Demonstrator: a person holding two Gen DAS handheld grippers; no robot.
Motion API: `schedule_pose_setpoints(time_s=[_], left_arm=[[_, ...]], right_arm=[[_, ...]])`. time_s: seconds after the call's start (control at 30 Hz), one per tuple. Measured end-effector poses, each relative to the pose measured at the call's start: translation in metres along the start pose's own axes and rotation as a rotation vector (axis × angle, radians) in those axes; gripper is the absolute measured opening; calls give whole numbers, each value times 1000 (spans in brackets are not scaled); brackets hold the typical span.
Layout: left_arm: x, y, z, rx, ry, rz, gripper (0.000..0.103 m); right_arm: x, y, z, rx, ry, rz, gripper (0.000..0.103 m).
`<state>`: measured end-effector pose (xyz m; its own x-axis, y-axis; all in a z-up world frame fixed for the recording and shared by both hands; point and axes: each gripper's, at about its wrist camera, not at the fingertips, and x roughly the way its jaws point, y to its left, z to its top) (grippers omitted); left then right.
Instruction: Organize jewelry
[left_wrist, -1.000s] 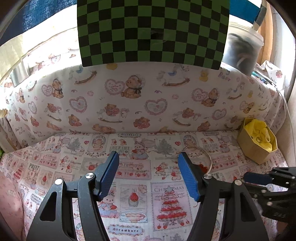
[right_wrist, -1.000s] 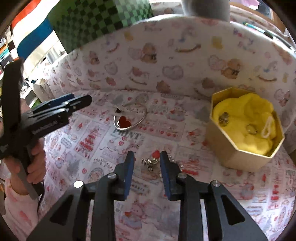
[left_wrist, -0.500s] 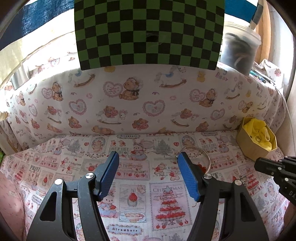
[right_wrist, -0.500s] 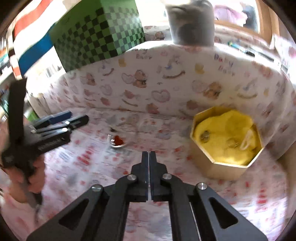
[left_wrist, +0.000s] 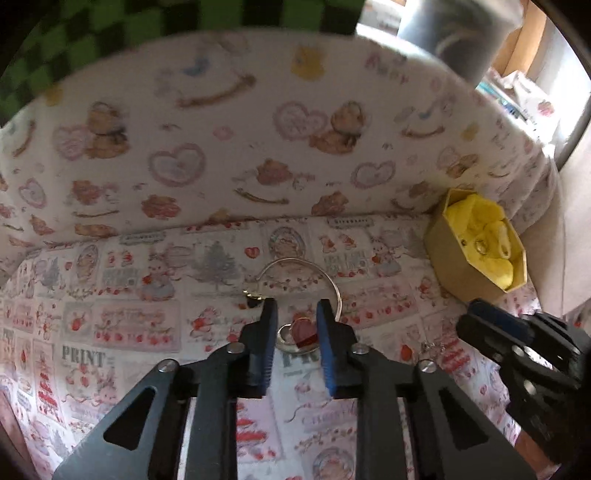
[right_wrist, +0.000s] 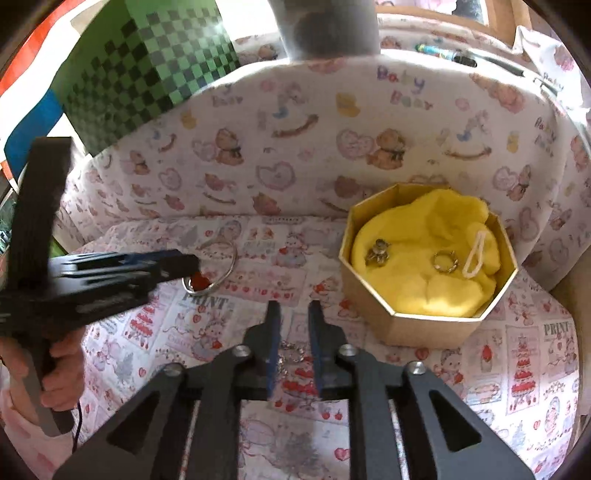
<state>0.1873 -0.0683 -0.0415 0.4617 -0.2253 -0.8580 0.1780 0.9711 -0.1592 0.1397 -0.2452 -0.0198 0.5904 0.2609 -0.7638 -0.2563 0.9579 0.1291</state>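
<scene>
A silver bangle (left_wrist: 317, 273) with a red heart charm (left_wrist: 304, 332) lies on the printed cloth. My left gripper (left_wrist: 295, 314) points down at it with its jaws closing, and the charm fills the gap from pad to pad. In the right wrist view the left gripper (right_wrist: 192, 264) has its tip right at the charm (right_wrist: 199, 278). My right gripper (right_wrist: 294, 321) has its jaws opening over a small silver trinket (right_wrist: 291, 354) on the cloth, without touching it. The gold octagonal box (right_wrist: 424, 328) holds yellow cloth and two silver pieces (right_wrist: 376, 253).
A padded wall (right_wrist: 314, 155) with bear print curves round the back. Behind it stand a green checkered board (right_wrist: 147, 66) and a grey container (right_wrist: 328, 29). A hand (right_wrist: 59, 376) holds the left gripper's handle. The box (left_wrist: 443, 266) sits in the right corner.
My left gripper has tilted down and come in over the bangle, its jaws narrowing from wide apart to around the heart charm. The right gripper shut, then parted again.
</scene>
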Motion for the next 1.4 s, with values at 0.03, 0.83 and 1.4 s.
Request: schedule_pose_setpoints(time_s=[0.03,0.83,1.4], left_arm=[[4,-2,1,-2,20,-2,16],[-86,19,-38,-67,-245,59,5],[-79,26,-44,-27,-291,93,5]], right_arm=[[-2,-1,0,2,-4,3,19],[-11,14,-5,-59,55,-62,45],[15,37,-18,-91,84,15,12]])
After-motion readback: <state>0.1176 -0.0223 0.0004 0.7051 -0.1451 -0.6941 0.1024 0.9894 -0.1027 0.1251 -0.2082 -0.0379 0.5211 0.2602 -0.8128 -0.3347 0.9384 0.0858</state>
